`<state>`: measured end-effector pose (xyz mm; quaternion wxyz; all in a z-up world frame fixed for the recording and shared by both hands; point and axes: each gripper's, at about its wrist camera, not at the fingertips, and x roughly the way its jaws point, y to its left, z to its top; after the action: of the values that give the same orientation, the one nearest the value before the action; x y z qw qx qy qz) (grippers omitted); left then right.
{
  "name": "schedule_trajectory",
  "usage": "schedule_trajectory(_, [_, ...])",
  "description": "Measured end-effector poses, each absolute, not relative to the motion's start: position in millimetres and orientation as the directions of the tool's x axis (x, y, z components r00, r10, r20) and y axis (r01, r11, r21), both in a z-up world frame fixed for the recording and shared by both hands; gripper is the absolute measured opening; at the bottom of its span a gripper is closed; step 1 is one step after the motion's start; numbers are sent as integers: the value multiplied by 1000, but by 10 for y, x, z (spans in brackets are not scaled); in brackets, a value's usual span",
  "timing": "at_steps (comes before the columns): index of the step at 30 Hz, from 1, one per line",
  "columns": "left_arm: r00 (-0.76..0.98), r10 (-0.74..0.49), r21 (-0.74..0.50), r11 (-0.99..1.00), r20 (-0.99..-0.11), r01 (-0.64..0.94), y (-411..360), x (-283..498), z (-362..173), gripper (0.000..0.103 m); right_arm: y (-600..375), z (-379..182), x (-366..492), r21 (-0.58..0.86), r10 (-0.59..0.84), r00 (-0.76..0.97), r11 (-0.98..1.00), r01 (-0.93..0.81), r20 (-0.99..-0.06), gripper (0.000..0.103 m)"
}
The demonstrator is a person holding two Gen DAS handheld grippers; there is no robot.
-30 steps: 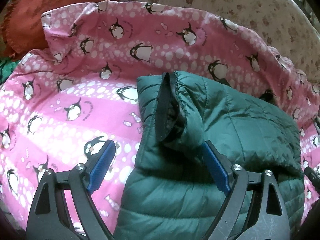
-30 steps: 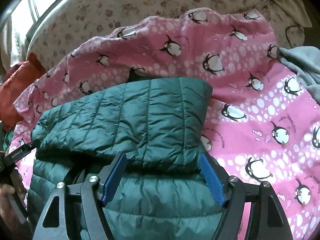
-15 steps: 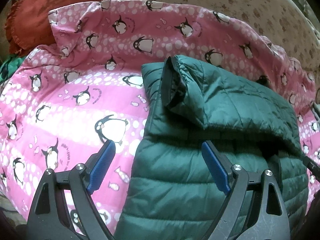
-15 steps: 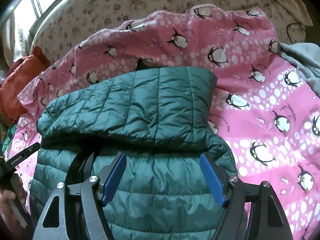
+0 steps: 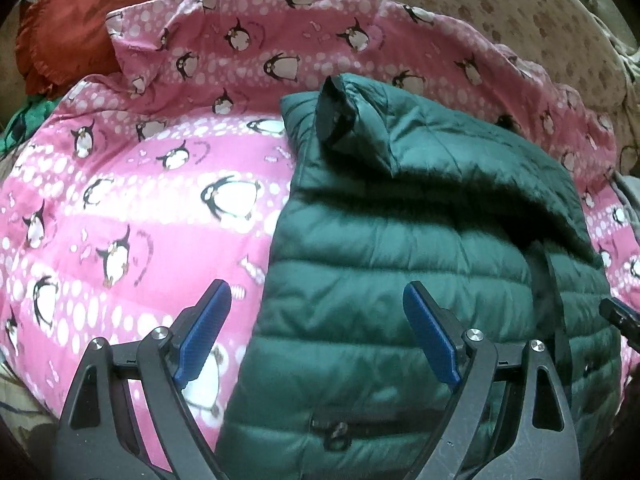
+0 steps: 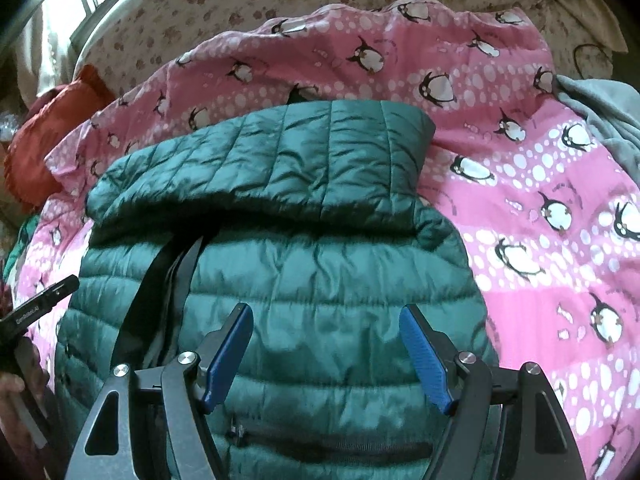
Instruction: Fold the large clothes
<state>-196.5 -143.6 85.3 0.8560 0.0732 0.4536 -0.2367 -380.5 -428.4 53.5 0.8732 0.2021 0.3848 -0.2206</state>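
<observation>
In the left wrist view, a red cushion is seen at the far left, partly covered by the edge of a pink quilt printed with penguins. The quilt is spread over a bed with a floral sheet. The left gripper is held above the quilt and the jacket's left edge, its fingers spread wide with nothing between them. A green quilted jacket is laid on the quilt to the right of centre, its upper part folded down over the body and a sleeve cuff turned up at the far end. A pocket zip is seen near the bottom edge.

In the right wrist view, the jacket is seen in the middle of the quilt, with the right gripper held over its lower half, fingers apart and empty. A grey cloth is laid at the far right
</observation>
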Motion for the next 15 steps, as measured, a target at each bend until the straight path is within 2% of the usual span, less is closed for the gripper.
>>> schedule_trajectory(15, [482, -332, -49, 859, -811, 509, -1097, -2445, 775, 88, -3948, 358, -4234, 184, -221, 598, 821, 540, -770, 73])
